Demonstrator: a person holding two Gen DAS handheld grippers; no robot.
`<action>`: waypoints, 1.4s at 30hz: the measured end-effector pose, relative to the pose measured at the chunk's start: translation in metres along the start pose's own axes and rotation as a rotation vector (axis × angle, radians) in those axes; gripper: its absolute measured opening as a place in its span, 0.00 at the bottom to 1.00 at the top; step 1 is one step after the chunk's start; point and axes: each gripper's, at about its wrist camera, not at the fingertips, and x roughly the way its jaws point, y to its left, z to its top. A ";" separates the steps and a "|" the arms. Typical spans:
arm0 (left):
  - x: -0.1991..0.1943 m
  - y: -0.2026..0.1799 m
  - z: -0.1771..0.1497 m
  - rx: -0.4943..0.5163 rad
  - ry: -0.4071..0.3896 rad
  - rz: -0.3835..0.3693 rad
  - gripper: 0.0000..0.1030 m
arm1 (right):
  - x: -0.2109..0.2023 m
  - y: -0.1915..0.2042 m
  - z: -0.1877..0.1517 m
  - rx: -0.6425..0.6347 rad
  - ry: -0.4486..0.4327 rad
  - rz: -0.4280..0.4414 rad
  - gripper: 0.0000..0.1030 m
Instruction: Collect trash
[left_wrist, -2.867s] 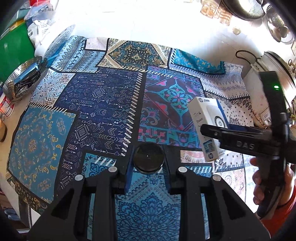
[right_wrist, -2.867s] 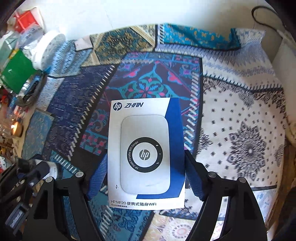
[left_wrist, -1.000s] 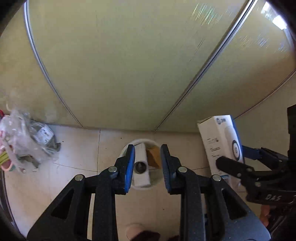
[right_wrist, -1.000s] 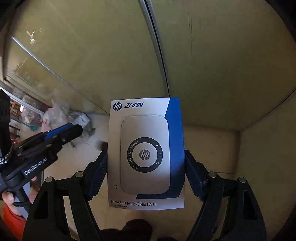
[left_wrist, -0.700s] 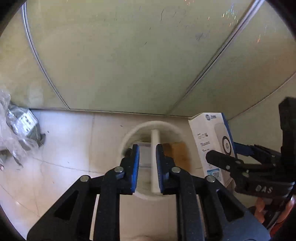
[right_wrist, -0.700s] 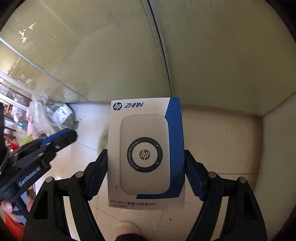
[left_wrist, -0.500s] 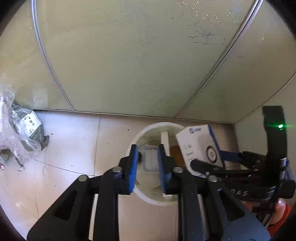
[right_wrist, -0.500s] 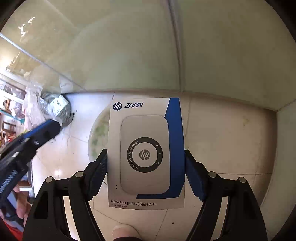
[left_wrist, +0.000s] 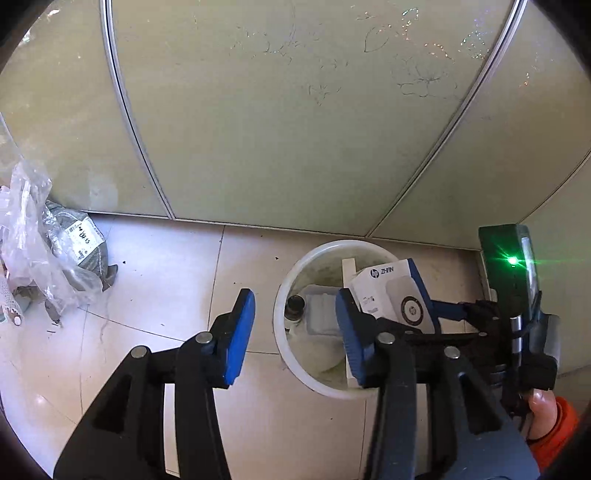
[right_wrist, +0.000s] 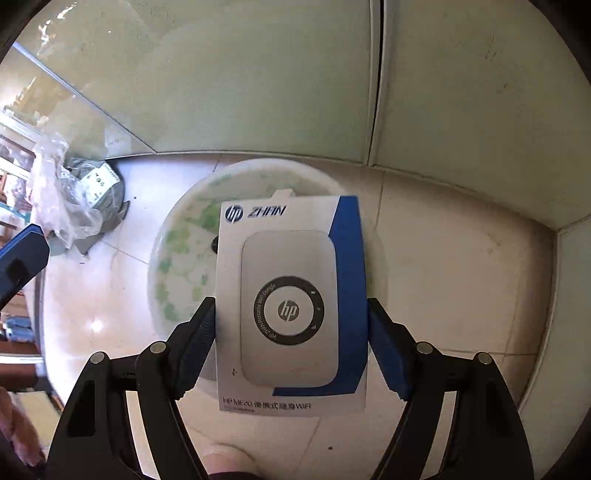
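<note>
While the left hand-held gripper (left_wrist: 291, 332) is opening empty, the right (right_wrist: 291, 332) pinches the box (right_wrist: 291, 306).

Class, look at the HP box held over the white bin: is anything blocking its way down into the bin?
Nothing visible blocks it. The HP box, held in the right claw, hangs over the open white bin, which already holds some trash but has room. The left claw, opening and empty, stands beside.
</note>
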 end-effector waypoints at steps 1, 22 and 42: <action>0.001 0.000 0.000 -0.003 0.001 -0.002 0.43 | -0.003 0.000 0.000 -0.008 -0.018 -0.008 0.73; -0.152 -0.050 0.057 -0.007 -0.138 -0.066 0.43 | -0.260 0.007 0.001 -0.043 -0.439 0.041 0.73; -0.690 -0.163 0.178 0.035 -0.523 -0.007 0.62 | -0.786 0.119 -0.022 -0.127 -0.751 -0.002 0.73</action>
